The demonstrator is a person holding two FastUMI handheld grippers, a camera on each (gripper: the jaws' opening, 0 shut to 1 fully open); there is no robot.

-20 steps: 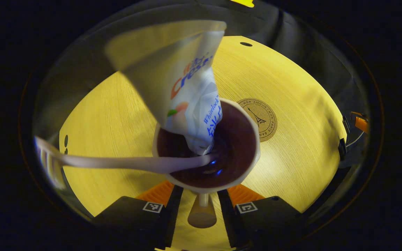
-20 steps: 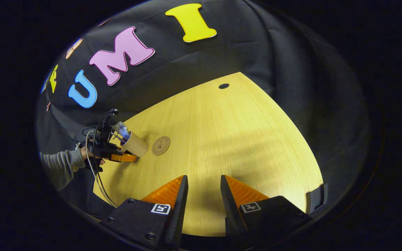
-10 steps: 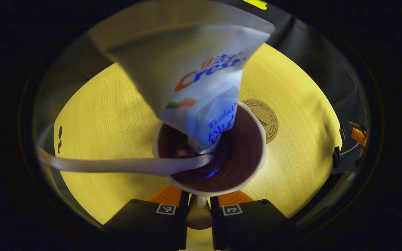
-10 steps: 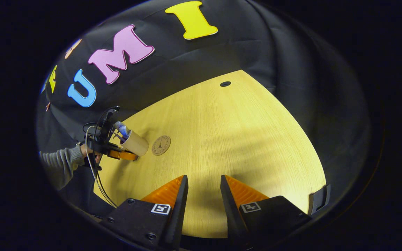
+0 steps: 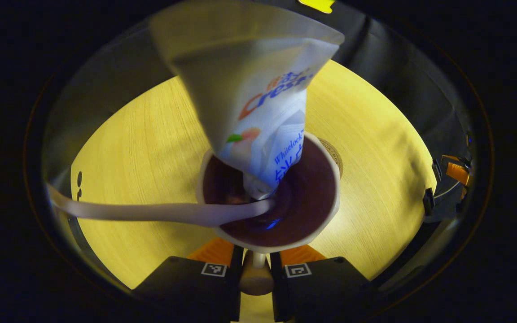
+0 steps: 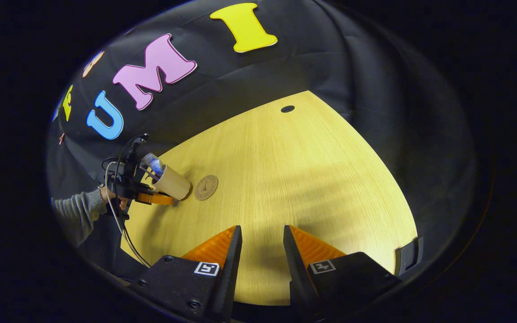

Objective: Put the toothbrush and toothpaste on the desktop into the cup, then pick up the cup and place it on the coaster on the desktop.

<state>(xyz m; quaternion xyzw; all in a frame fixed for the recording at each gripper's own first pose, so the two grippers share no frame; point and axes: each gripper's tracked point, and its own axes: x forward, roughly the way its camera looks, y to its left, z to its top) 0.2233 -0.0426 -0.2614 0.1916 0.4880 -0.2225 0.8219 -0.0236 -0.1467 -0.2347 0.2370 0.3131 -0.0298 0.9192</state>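
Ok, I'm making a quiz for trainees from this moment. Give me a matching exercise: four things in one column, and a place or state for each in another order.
Things:
1. toothpaste
2. toothbrush
3. cup
4. coaster

Places or states:
A. flat on the desktop, nothing on it
B. gripped by its handle in the left gripper
C. stands in the cup, crimped end up
D. lies across the cup's rim, sticking out sideways

Pairs: 1-C, 2-D, 3-B, 4-A
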